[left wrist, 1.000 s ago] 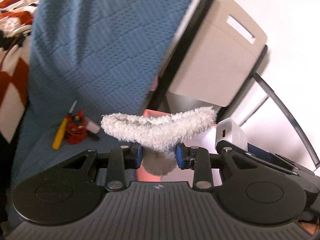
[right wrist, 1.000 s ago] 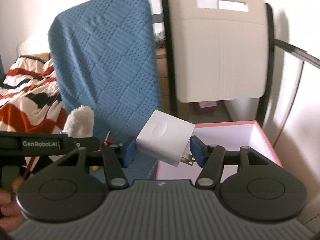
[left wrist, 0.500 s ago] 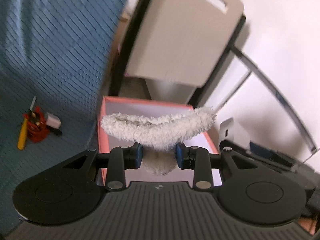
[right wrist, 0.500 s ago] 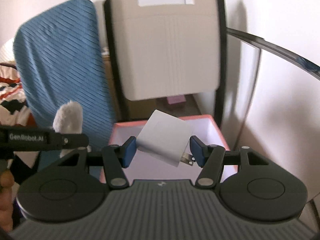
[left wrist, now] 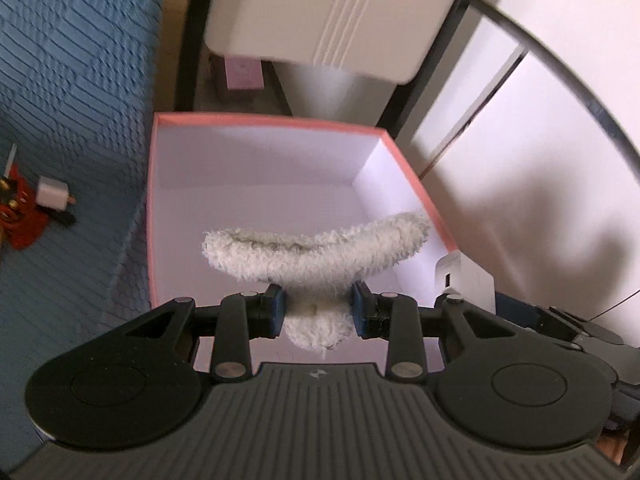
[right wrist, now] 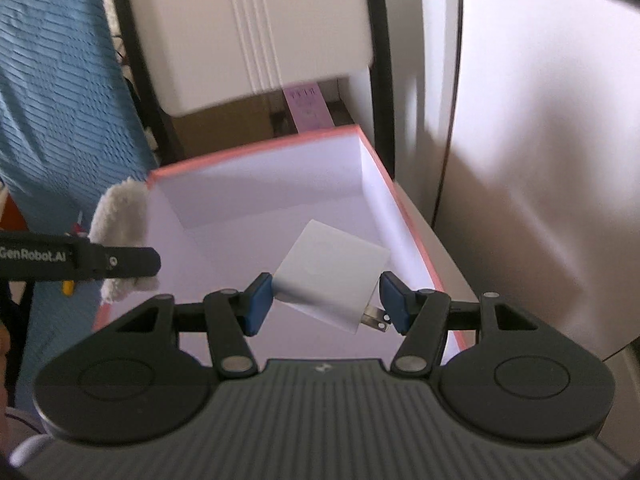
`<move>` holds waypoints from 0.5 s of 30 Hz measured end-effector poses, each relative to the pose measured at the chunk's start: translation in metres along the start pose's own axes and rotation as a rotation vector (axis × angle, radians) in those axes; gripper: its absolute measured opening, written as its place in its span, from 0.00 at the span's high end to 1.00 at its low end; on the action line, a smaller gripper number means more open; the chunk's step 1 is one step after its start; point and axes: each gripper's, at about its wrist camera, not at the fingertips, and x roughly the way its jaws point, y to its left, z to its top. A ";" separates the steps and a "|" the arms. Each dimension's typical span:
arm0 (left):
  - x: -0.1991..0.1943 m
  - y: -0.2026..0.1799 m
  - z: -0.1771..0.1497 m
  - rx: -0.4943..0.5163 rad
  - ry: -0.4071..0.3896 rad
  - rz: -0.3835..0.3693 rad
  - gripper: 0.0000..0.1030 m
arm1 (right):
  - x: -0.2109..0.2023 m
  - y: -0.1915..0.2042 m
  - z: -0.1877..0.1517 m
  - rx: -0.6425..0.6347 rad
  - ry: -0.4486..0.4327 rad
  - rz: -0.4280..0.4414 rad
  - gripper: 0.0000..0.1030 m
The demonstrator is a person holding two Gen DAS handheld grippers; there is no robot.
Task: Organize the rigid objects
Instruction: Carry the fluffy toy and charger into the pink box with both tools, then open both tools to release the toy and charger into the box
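A pink-rimmed box [left wrist: 264, 119] with a white inside stands open below both grippers; it also shows in the right wrist view [right wrist: 404, 208]. My left gripper [left wrist: 318, 312] is shut on a white fluffy sock [left wrist: 316, 250] and holds it over the box's near half. My right gripper [right wrist: 326, 306] is shut on a white plug charger [right wrist: 332, 276], prongs toward the right finger, also over the box. The sock [right wrist: 120, 216] and left gripper show at the left of the right wrist view. The charger [left wrist: 464, 276] shows at the right of the left wrist view.
A blue quilted seat [left wrist: 72, 80] lies left of the box, with a small white charger [left wrist: 52, 198] and a red object [left wrist: 18, 216] on it. A beige chair back [right wrist: 256, 24] with a black frame stands behind the box. A white wall [right wrist: 540, 160] is on the right.
Both grippers have moved forward and tilted down over the pink-rimmed box, each still holding its object. The box now fills the middle of both views.
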 end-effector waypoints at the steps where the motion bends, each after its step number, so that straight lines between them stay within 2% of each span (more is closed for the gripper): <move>1: 0.008 -0.001 -0.001 0.001 0.014 -0.005 0.64 | 0.004 -0.003 -0.003 0.001 0.012 0.000 0.40; 8: 0.047 -0.006 -0.010 0.023 0.087 0.003 0.64 | 0.035 -0.015 -0.018 0.007 0.084 -0.013 0.40; 15: 0.058 -0.008 -0.013 0.046 0.097 0.011 0.63 | 0.050 -0.021 -0.026 -0.004 0.110 -0.034 0.40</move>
